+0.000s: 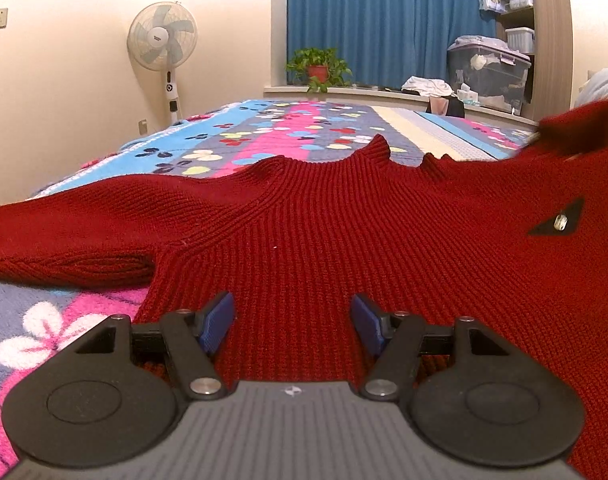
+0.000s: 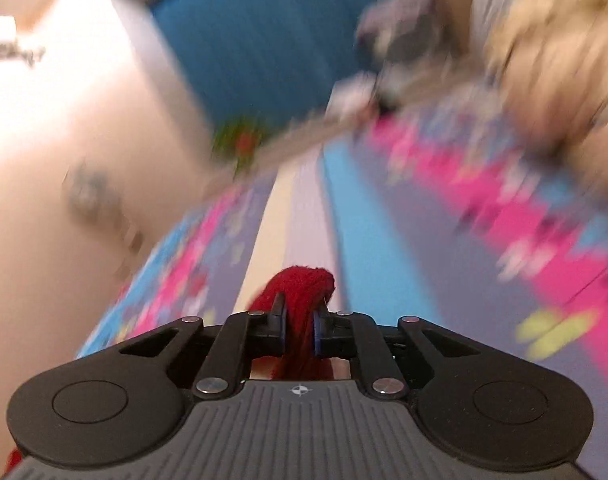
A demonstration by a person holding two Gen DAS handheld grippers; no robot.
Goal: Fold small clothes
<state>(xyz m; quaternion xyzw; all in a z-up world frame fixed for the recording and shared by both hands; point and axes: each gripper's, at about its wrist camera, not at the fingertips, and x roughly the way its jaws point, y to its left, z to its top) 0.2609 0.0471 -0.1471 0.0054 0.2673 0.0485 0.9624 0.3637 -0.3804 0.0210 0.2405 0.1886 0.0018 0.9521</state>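
A dark red ribbed knit sweater (image 1: 323,232) lies flat on the floral bedspread (image 1: 264,128), collar away from me, one sleeve stretched to the left. Its right side is lifted and blurred at the far right. My left gripper (image 1: 292,320) is open, its blue pads resting low over the sweater's body near the hem, holding nothing. In the right wrist view my right gripper (image 2: 300,320) is shut on a bunched fold of the red sweater (image 2: 300,284), raised above the bedspread (image 2: 383,240). That view is motion-blurred.
A standing fan (image 1: 162,40) is by the left wall. A potted plant (image 1: 317,66) sits on the window ledge before blue curtains (image 1: 383,20). Storage boxes (image 1: 489,68) and shelves stand at the back right.
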